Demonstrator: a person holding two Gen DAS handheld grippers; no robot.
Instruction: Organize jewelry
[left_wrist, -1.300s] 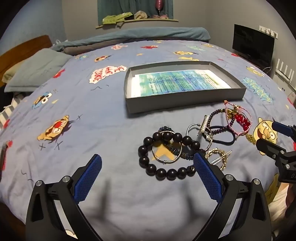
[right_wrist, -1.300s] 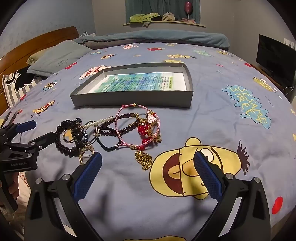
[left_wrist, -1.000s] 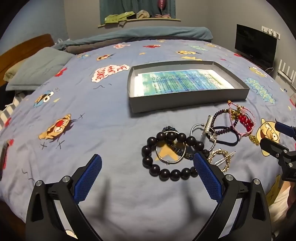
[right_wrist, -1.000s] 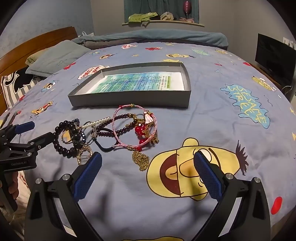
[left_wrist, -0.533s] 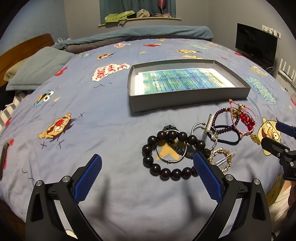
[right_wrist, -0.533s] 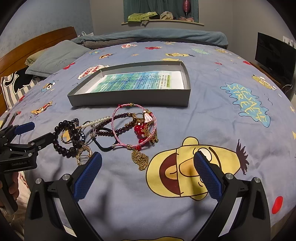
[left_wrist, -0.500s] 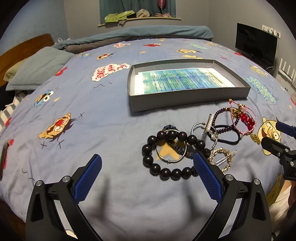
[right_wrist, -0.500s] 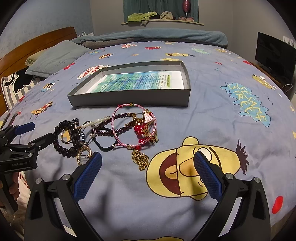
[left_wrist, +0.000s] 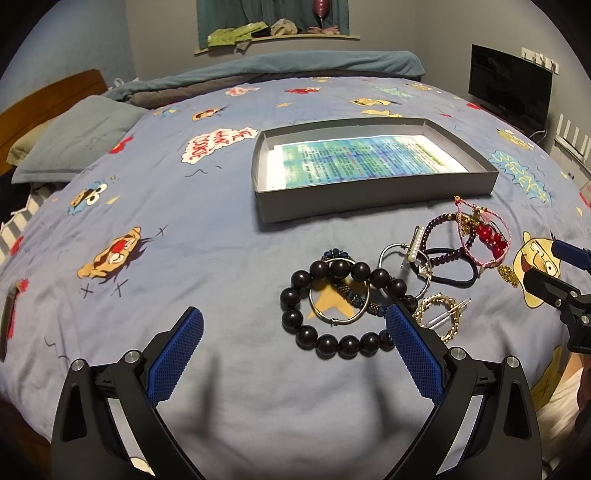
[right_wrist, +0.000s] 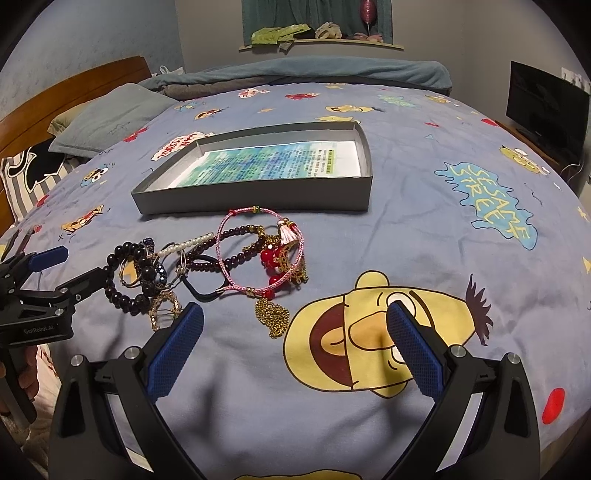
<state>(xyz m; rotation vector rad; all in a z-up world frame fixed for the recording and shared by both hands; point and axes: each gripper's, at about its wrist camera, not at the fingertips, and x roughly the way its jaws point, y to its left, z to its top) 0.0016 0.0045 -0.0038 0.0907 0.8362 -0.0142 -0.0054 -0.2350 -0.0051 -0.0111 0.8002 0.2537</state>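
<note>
Both grippers hover low over the bed (left_wrist: 221, 236), jaws spread wide and holding nothing. The left gripper (left_wrist: 294, 345) faces the black bead bracelet (left_wrist: 334, 306); the right gripper (right_wrist: 294, 341) stands just short of the gold chain (right_wrist: 272, 317).

Location of items: the jewelry lies in one loose tangle on the blue cartoon-print cover, just in front of the grey tray (left_wrist: 373, 192), which holds only a printed sheet. None of it is in the tray yet. The tangle includes a silver bangle (left_wrist: 338, 301) lying inside the bead ring, a pearl bar (left_wrist: 413, 245), a dark hair tie (left_wrist: 452, 266), a pink cord bracelet (right_wrist: 258, 251) with red beads, and a gold ring brooch (left_wrist: 439, 314).

Handling, as judged: all pieces look light. The bead bracelet is probably round and slippery; a pinch across one strand at its near edge seems safest. Cords and chain are limp and likely to drag neighbours along where they overlap. The bangle is stiff and thin.

Clearance: the cover is soft and creased, so the jaws may sink or snag fabric. Open room lies to the left of the pile and on the yellow-face print to its right. The tray's near wall is low, yet must be cleared.
</note>
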